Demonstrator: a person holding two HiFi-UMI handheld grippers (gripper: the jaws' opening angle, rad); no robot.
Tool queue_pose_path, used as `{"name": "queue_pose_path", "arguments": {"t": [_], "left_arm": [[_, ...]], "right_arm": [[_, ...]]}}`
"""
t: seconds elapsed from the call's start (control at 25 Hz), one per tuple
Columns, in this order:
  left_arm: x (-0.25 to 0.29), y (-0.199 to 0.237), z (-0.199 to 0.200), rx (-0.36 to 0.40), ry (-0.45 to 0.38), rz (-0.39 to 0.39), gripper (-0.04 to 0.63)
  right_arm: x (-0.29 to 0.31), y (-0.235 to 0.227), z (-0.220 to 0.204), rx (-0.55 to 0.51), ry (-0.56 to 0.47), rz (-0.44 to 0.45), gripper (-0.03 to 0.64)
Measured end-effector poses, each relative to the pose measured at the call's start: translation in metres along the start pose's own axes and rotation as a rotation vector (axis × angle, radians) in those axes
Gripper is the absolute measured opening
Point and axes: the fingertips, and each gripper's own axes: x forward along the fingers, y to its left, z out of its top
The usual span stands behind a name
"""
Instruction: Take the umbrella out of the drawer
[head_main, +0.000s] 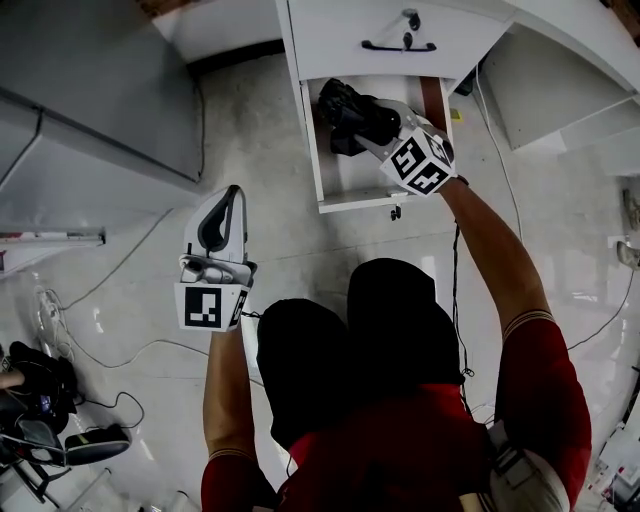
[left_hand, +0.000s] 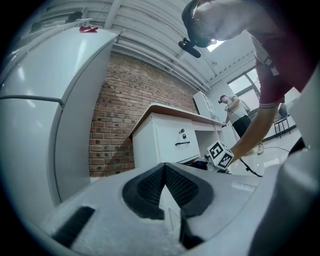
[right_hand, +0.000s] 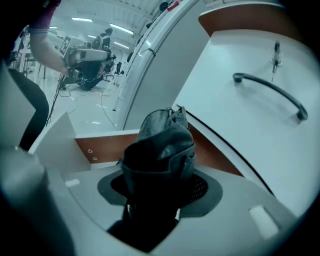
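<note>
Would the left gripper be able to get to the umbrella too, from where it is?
Probably yes. Only bare floor lies between the left gripper and the open drawer, and the umbrella's dark end sticks out uncovered. The right gripper is clamped on its other end, though, so room looks tight.

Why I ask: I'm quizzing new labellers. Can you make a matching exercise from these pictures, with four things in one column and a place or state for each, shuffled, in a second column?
Column one
1. umbrella
2. left gripper
3. lower drawer
4. upper drawer

Column two
A. pulled open
B. empty, over the floor, away from the cabinet
C. clamped in the right gripper
D. closed, with a black handle on its front

Pairs: 1-C, 2-B, 3-A, 4-D
</note>
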Motion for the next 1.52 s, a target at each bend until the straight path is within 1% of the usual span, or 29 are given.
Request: {"name": "queue_pose_path", "arguments": {"t": [0.28,0.44,0.6,0.68,0.84,0.92,1.0,1.16,1.32,1.44,1.52], "left_arm": [[0.001,0.0,0.036,-0.02,0.041,0.004,0.006],[0.0,-0.002,0.069,-0.038,0.061,0.004,0.006],[-0.001,-0.007,0.115,-0.07,0.086,0.005,0.006],[0.0,-0.009,0.142,-0.088,0.095,0.006,0.006],[0.002,-0.013,0.199,-0.11,0.108,0.004,0.006],[0.007,-0.015,0.233,-0.121,0.107,0.004,0.006],[0.01,-0.019,0.272,-0.13,0.101,0.002,0.006],[0.011,-0.022,0.344,-0.12,0.094,-0.008,0.006],[0.016,-0.028,0.418,-0.129,0.081,-0.007,0.005],[0.019,-0.035,0.461,-0.124,0.062,-0.005,0.006],[0.021,-0.047,0.487,-0.123,0.051,-0.007,0.006]], "right_arm": [[-0.036,0.002,0.05,-0.037,-0.053,0.03,0.242],[-0.07,0.002,0.084,0.004,-0.086,0.039,0.242],[-0.116,-0.001,0.121,0.052,-0.102,0.057,0.242],[-0.139,-0.005,0.143,0.092,-0.115,0.064,0.242],[-0.19,-0.015,0.19,0.228,-0.171,0.077,0.242],[-0.219,-0.026,0.219,0.276,-0.204,0.077,0.242],[-0.252,-0.039,0.25,0.306,-0.231,0.072,0.242],[-0.315,-0.068,0.311,0.355,-0.289,0.049,0.242],[-0.377,-0.103,0.367,0.403,-0.345,0.026,0.242],[-0.416,-0.125,0.397,0.408,-0.404,0.002,0.242],[-0.446,-0.139,0.409,0.436,-0.433,-0.013,0.242]]}}
